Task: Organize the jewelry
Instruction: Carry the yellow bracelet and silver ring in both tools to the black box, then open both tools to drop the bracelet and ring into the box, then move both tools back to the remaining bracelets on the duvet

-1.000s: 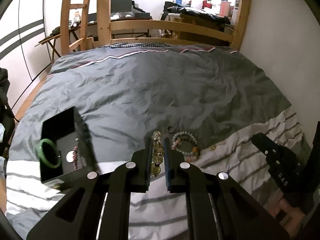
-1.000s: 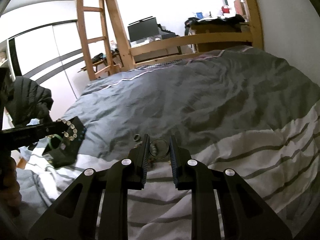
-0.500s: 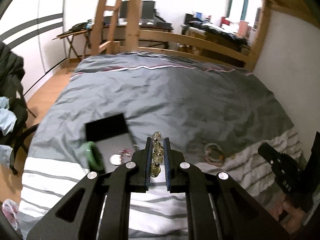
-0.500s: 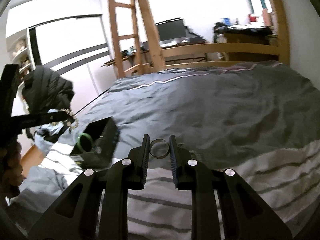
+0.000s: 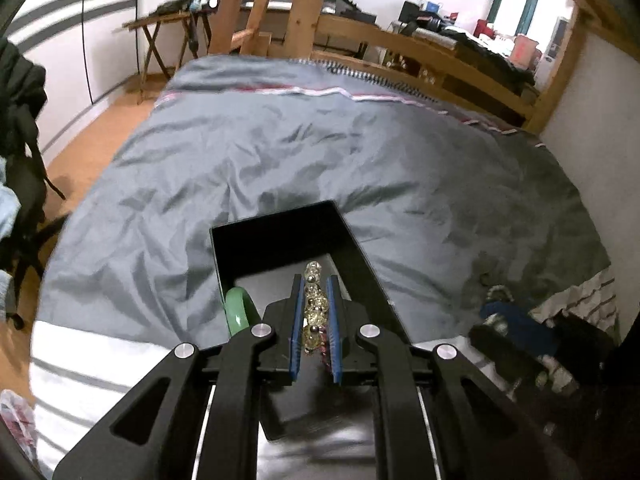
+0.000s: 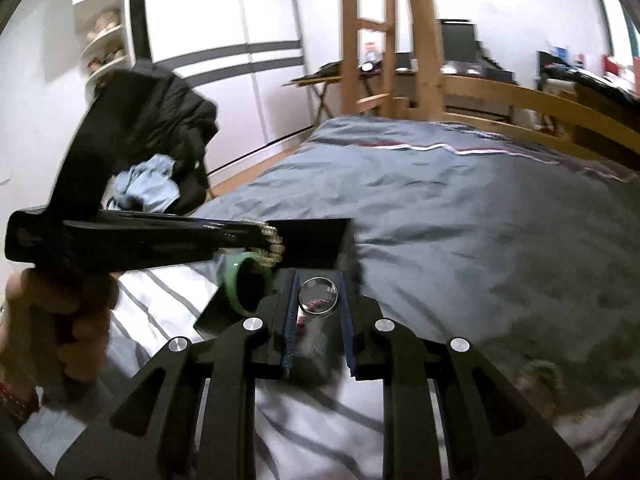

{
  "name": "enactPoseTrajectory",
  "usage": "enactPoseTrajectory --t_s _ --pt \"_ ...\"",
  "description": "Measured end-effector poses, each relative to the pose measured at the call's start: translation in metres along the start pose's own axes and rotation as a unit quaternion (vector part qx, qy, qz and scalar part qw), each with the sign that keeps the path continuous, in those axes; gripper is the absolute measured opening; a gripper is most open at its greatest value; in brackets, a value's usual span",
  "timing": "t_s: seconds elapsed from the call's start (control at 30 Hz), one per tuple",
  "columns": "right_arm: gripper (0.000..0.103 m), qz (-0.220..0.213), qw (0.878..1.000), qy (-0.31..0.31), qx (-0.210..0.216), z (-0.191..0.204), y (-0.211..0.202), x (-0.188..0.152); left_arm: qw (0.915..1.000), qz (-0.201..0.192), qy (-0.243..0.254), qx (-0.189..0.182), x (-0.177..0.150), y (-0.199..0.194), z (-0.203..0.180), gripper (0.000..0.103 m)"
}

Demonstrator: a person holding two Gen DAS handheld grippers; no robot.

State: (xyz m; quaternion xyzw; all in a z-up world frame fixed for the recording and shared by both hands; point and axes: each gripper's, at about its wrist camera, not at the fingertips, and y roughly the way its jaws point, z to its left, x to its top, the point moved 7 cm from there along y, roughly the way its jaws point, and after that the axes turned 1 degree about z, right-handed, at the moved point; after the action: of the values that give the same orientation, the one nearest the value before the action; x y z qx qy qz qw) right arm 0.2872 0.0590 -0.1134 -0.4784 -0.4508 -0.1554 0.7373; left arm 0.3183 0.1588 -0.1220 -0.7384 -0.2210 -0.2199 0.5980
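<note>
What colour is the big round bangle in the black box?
Green. The bangle leans against the box's left wall, clearest in the left wrist view.

Grey bed cover [image 5: 320, 168]: soft woven cloth, matt, heavily creased; the white striped part looks like the same cloth. Black rectangular jewellery box [image 5: 280, 240]: smooth walls, slightly glossy, material unclear. Green bangle [image 5: 238, 308]: smooth, glossy, jade- or glass-like. Clear yellowish bead bracelet [image 5: 314, 308]: glassy, shiny beads with small metal spacers. Round silver ring [image 6: 319, 297]: polished metal, mirror-bright. Both gripper frames: black matt plastic with bright metal screw heads; blue ribbed pads [image 5: 297, 320] look rubbery. Light wooden bed frame [image 5: 420, 48]: smooth, satin finish. Black jacket [image 6: 168, 120]: soft cloth, faint sheen.
</note>
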Motion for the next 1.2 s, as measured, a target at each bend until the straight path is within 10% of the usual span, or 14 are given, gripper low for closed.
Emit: enactPoseTrajectory --t_s 0.47,0.53,0.67,1.2 --pt "0.021 0.049 0.998 -0.042 0.004 0.036 0.061 -0.020 0.9982 0.007 -0.025 -0.054 0.000 0.027 0.023 0.010" --pt "0.026 0.061 0.998 -0.029 -0.005 0.032 0.063 -0.022 0.9973 0.006 -0.031 -0.067 0.000 0.027 0.020 0.023" --pt "0.084 0.052 0.998 -0.017 -0.001 0.030 0.050 -0.023 0.9976 -0.009 -0.048 -0.048 0.003 0.014 0.024 0.058" --pt "0.099 0.012 0.991 0.083 -0.104 -0.070 -0.123 -0.014 0.9977 -0.050 -0.006 -0.045 -0.005 -0.087 -0.092 0.088"
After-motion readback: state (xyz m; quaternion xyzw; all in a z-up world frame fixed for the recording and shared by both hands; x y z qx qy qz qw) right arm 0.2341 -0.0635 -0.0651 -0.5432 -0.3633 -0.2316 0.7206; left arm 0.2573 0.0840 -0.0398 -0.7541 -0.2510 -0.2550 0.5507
